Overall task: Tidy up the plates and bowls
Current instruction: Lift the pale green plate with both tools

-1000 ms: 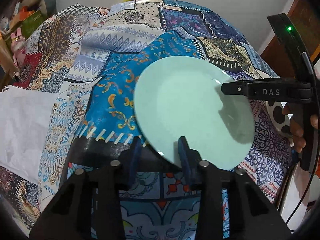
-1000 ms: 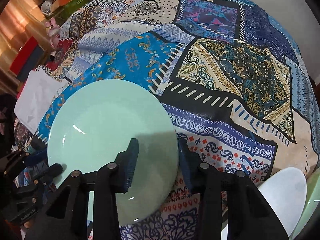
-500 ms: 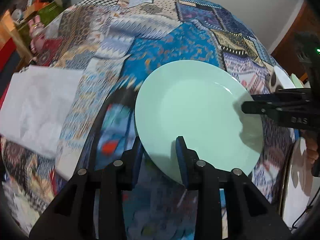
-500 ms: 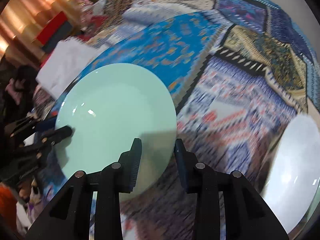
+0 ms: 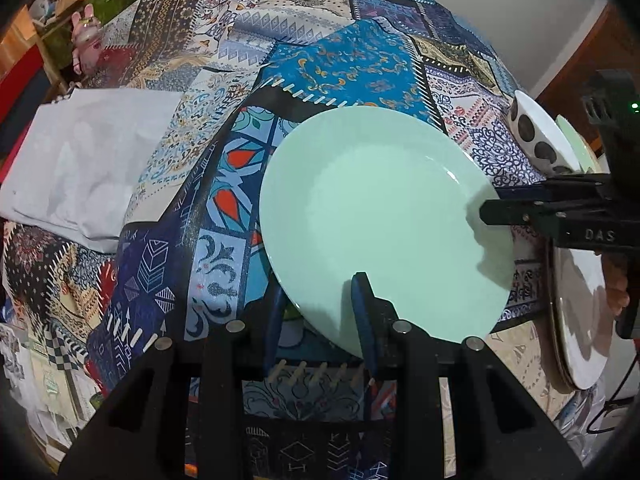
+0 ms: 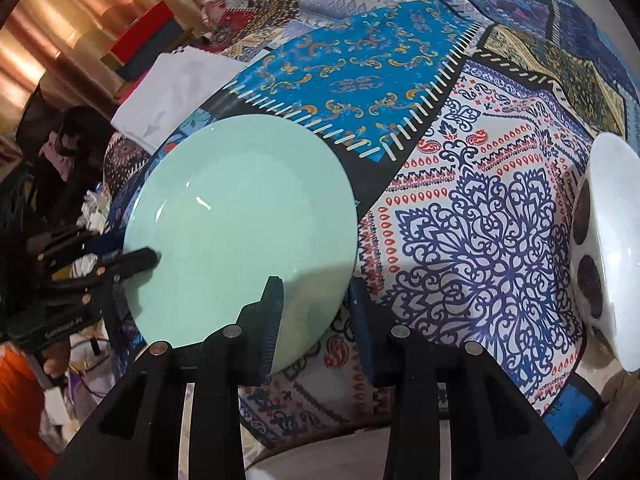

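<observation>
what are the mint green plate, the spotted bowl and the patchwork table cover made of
Round mint green plate: probably glazed ceramic or glass, possibly melamine; smooth and glossy, with sharp light glints. White bowl with dark spots: likely glazed ceramic, with a shiny white inside. Patchwork-print table cover: printed fabric or coated cloth; it creases and drapes, with a slight sheen.

Mint-green plate (image 5: 376,216): smooth glazed finish, glossy, with highlights. Tablecloth (image 6: 472,184): printed patchwork cloth, matt. Spotted bowl (image 6: 608,248): glossy white, probably ceramic. Both grippers' fingers (image 5: 364,312): matt black plastic, metal pins. White sheet (image 5: 80,176): creased, possibly paper.
</observation>
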The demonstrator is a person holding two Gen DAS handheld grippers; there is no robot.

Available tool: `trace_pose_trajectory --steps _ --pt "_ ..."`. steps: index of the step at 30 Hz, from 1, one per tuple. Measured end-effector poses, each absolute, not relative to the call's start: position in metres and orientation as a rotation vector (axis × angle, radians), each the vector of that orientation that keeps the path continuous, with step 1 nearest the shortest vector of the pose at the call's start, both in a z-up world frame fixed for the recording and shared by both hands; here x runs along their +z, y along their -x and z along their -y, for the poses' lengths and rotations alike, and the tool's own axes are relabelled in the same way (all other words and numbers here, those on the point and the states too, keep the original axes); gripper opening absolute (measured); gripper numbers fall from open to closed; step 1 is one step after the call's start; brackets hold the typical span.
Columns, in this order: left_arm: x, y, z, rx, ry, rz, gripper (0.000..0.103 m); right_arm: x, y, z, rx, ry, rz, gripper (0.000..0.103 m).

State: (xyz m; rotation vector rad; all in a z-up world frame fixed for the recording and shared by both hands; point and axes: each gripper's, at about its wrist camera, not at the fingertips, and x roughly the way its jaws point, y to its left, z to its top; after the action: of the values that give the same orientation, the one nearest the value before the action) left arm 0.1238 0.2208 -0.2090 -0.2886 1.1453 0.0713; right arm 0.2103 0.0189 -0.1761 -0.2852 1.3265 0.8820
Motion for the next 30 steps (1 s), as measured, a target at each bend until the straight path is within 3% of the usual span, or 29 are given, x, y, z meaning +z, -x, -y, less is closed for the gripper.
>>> trace_pose_trajectory --steps 12,19,30 --pt "-0.216 -0.134 -0.241 0.062 0.377 -1.12 0.031 -0.182 -0.213 -0.044 0.865 0.299 -1.301 0.034" --pt "-0.213 -0.137 -0.236 0.079 0.384 -1.127 0.028 -0.182 -0.213 -0.046 0.866 0.302 -1.288 0.027" --pt "-0.192 -0.129 -0.224 0.082 0.378 -1.068 0.028 -0.157 -0.202 -0.015 0.835 0.225 -1.213 0.027"
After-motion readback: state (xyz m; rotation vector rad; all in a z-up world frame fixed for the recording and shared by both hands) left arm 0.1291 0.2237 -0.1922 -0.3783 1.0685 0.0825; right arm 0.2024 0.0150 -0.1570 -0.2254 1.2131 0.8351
